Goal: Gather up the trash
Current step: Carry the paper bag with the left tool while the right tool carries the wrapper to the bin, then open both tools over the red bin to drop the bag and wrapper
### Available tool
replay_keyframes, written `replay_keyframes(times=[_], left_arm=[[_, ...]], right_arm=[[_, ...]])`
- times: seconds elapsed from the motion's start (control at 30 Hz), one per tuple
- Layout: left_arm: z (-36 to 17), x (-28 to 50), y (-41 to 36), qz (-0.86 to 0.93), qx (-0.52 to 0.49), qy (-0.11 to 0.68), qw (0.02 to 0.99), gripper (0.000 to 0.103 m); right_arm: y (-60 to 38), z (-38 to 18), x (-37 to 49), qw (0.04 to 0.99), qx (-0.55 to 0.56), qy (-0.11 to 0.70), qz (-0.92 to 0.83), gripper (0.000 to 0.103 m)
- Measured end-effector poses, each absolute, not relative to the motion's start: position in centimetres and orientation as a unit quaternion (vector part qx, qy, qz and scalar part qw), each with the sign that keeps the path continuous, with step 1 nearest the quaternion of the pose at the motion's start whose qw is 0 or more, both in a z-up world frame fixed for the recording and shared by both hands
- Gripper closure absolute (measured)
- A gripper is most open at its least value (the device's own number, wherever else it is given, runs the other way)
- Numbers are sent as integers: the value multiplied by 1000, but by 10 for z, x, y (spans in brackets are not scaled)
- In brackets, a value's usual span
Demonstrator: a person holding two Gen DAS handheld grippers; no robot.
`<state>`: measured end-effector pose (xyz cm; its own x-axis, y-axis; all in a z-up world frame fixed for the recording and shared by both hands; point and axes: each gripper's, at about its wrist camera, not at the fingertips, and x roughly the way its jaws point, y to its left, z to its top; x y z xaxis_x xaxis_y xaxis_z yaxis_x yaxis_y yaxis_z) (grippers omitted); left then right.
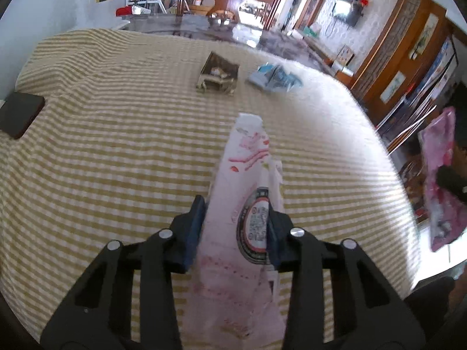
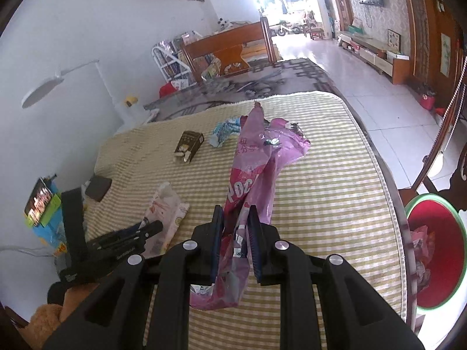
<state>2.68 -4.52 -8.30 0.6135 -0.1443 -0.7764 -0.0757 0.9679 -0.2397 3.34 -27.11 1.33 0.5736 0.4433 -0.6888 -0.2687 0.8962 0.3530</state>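
Both grippers [image 1: 235,227] [image 2: 235,243] clamped on wrappers [image 1: 248,175] [image 2: 256,160]

White wrapper [image 1: 248,192] with red print and a round QR label: long, crumpled, lying lengthwise on the striped cloth. Pink snack bag [image 2: 256,169]: crumpled, lifted off the cloth, torn top flopping right. Small dark box [image 1: 218,75], open, and blue-white wrapper [image 1: 274,78] lie just beside each other at the far end; red bin [image 2: 437,250] with a green rim, trash inside, sits off the right edge.
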Motion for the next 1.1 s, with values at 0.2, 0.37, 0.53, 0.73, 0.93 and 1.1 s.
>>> replay_keyframes(times=[0.2,0.37,0.53,0.73,0.93,1.1], left_arm=[[-24,10,-76,-46,-95,374,921,67],[14,10,-119,-97,-78,339,932,67],[23,29,-184,-205,-80,351,910,67],[6,61,-287,-325,-50,393,859,67],[-7,81,-366,-389,-25,422,819,64],[-16,85,-386,-385,-25,423,820,30]], right_arm=[[-297,31,23,888,143,385,207,86],[-358,43,4,889,211,356,195,85],[-434,42,-12,908,220,338,111,83],[-514,5,-28,899,244,364,13,83],[-557,-23,-36,891,249,378,-45,79],[-569,-36,-29,888,257,374,-81,57]])
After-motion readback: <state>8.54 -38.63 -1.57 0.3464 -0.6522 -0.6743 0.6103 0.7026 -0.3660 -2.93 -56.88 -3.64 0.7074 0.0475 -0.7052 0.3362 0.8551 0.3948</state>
